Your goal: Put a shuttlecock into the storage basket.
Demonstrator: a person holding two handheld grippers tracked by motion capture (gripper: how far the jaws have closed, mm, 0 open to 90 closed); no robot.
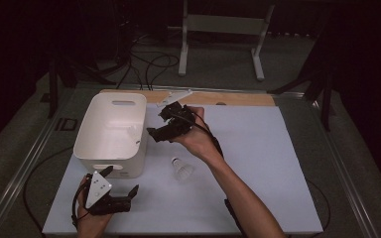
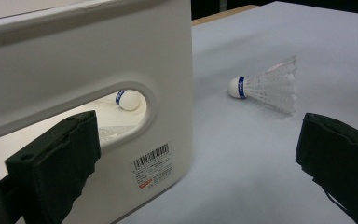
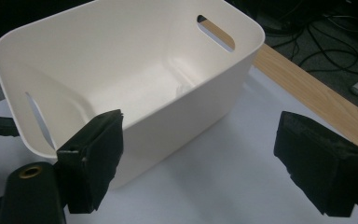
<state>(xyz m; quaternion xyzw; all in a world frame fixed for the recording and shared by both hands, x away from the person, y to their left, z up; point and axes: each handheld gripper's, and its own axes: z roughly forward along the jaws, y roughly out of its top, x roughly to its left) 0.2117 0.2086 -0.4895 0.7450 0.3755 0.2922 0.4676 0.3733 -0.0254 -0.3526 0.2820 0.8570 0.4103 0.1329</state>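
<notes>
White matting covers the table (image 1: 258, 198). High view: the bin (image 1: 110, 133) sits left, one shuttlecock (image 1: 181, 168) lies just right of it, right gripper (image 1: 159, 130) beside its rim, left gripper (image 1: 121, 187) below it. Left gripper view: jaws apart; another shuttlecock (image 2: 127, 99) shows inside the bin through its handle slot. Right gripper view: jaws apart, empty. One is binned, one remains.

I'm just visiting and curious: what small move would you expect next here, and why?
Probably the right gripper swings down toward the white feathered shuttlecock lying on the pale table sheet. Its jaws stand open and empty beside the white plastic bin, where another shuttlecock already lies.
</notes>
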